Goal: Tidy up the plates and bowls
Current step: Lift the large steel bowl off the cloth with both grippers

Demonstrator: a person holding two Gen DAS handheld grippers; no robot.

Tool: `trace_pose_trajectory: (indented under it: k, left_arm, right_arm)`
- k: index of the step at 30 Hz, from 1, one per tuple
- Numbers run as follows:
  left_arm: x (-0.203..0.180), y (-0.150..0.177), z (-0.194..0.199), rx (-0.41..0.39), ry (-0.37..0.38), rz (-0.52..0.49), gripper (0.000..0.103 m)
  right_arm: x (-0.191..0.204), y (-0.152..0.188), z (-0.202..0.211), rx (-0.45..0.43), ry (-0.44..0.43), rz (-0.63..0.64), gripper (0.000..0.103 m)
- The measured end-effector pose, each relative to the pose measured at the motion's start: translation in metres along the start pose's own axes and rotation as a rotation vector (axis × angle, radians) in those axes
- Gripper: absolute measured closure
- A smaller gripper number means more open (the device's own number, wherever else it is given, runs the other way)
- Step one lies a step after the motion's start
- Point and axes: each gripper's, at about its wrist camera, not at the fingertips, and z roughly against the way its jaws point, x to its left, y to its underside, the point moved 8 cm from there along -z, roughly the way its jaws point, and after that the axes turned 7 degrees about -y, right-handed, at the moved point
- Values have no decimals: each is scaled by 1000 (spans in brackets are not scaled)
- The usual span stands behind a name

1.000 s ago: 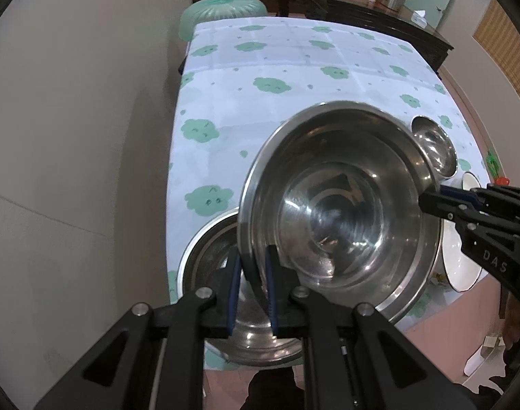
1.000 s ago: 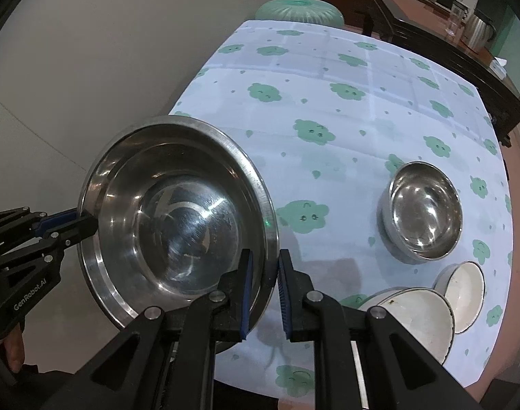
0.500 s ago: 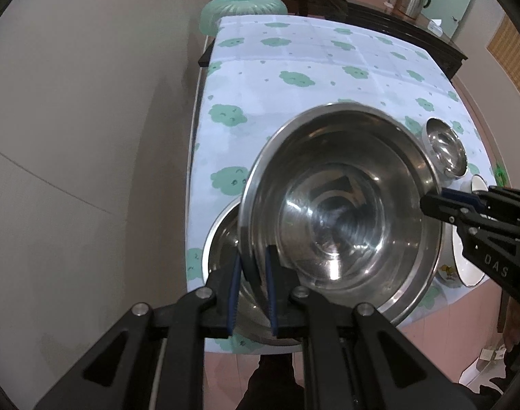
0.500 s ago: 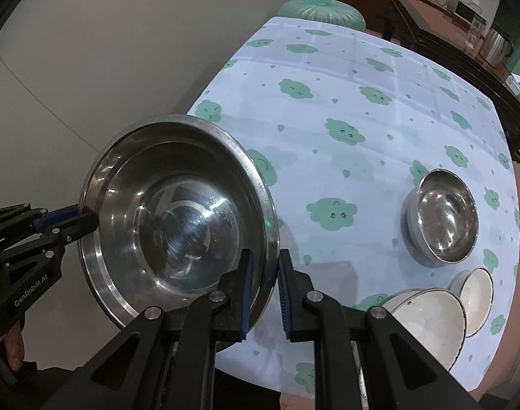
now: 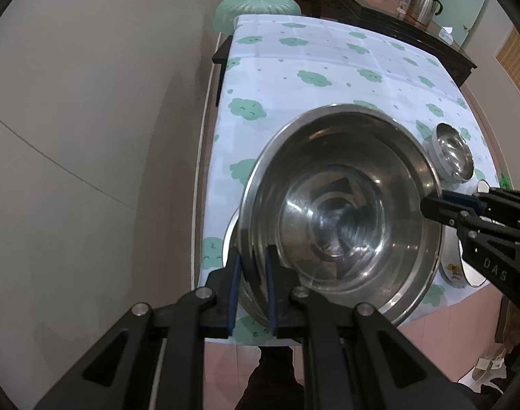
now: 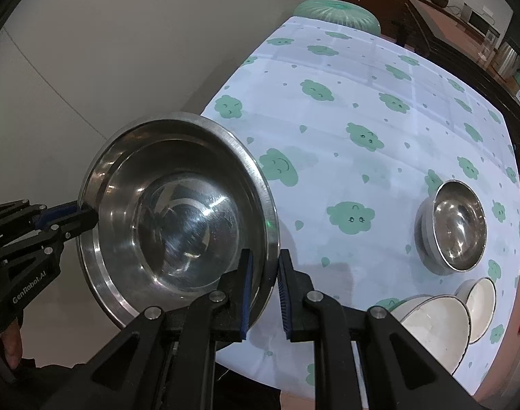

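A large steel bowl (image 5: 342, 222) is held in the air by both grippers, one on each side of its rim. My left gripper (image 5: 252, 273) is shut on the near-left rim. My right gripper (image 6: 264, 273) is shut on the opposite rim; the bowl also shows in the right wrist view (image 6: 177, 218). The rim of another steel bowl (image 5: 233, 225) shows below it at the table's near edge. A small steel bowl (image 6: 454, 225) sits on the table to the right. Two white bowls, a larger one (image 6: 434, 324) and a smaller one (image 6: 478, 307), sit near the front right edge.
The table (image 6: 362, 95) has a white cloth with green cloud prints. A green round stool (image 5: 256, 8) stands at its far end. A dark wooden sideboard (image 5: 379, 3) with a kettle (image 5: 425, 7) is behind. A grey wall (image 5: 89, 136) runs along the left.
Both grippers have lifted the large bowl higher and pulled it back toward the near-left table edge. The table looks farther away now.
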Motion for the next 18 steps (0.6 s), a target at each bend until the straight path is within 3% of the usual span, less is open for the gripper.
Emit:
trace_pose_trajectory:
  k: [18]
  left_arm:
    - [30,13,-15,43,-10,43,92]
  right_arm:
    - [31,-2,-21,48,-16,52,87]
